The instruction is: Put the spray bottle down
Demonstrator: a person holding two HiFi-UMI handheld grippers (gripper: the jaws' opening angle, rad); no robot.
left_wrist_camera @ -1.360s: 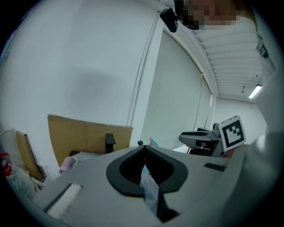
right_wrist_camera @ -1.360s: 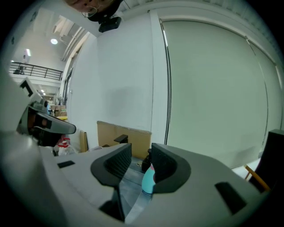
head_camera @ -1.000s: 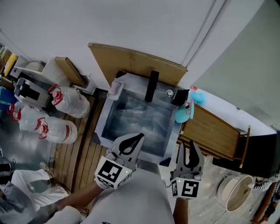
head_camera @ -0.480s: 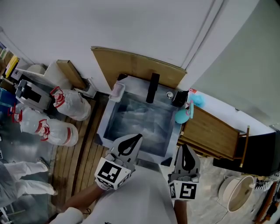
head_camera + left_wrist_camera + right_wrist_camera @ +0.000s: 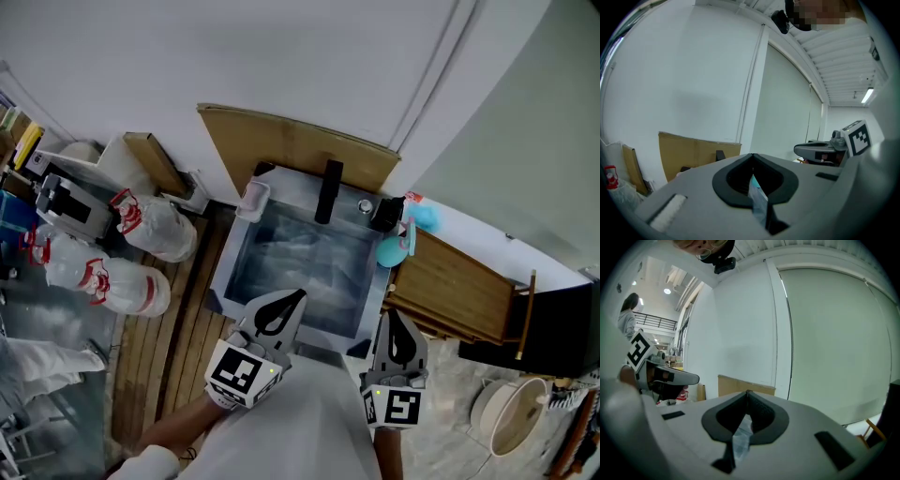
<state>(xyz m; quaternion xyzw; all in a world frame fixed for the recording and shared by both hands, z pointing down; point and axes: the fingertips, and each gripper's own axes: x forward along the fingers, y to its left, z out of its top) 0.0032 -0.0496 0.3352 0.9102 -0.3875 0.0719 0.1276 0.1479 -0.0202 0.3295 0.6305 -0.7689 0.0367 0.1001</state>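
Where the sink point(image 5: 291, 258) is met by the wooden counter point(image 5: 459, 281) along its right edge, nothing is being handled. The right gripper point(image 5: 394, 321) is held over the sink's near right corner. Its jaws have just been closing and are now seen pressed together, with nothing between them. The left gripper point(image 5: 295, 298), held over the sink's near edge, is likewise clenched on nothing. From this it is judged that the bottle has been set down and that little of the task is left.

The spray bottle point(image 5: 390, 248) is taken to be the small teal thing standing at the sink's right edge near the far corner, well apart from both grippers. A rounded teal body and a pink part at its top can be made out. Whether the black piece just beyond it belongs to it cannot be told.
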